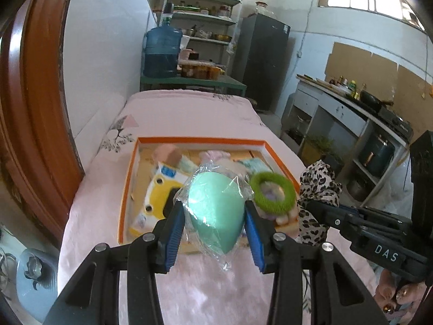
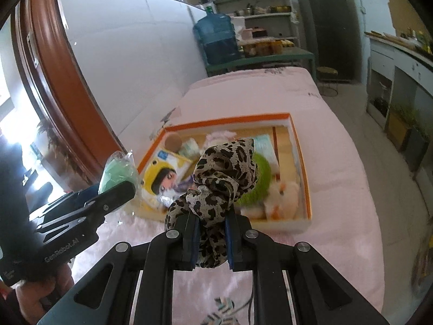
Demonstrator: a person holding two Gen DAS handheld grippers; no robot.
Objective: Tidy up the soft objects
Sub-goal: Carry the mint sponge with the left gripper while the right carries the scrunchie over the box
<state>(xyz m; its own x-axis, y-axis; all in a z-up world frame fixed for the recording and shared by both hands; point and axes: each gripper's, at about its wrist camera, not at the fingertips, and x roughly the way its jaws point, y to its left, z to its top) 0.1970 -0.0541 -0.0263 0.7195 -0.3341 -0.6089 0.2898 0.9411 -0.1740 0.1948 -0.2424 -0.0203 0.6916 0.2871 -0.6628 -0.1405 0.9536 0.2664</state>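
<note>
My left gripper (image 1: 213, 216) is shut on a mint-green egg-shaped sponge in clear plastic wrap (image 1: 215, 208), held above the near edge of an orange-rimmed box (image 1: 200, 140). The leopard-print scrunchie (image 2: 222, 178) is pinched between the blue pads of my right gripper (image 2: 212, 230), which is shut on it, near the box's front wall. In the right wrist view the left gripper (image 2: 119, 187) shows at the left with the sponge (image 2: 119, 170). Seen from the left wrist, the right gripper (image 1: 314, 205) holds the scrunchie (image 1: 319, 187) at the right.
The box (image 2: 308, 189) lies on a pink-covered bed (image 2: 338, 168) and holds a green fuzzy ring (image 1: 272, 192), a yellow packet (image 2: 162, 176), a white plush toy (image 2: 284, 192) and other soft items. A wooden frame (image 1: 35, 108) curves at the left. Shelves and a water jug (image 1: 162, 51) stand beyond the bed.
</note>
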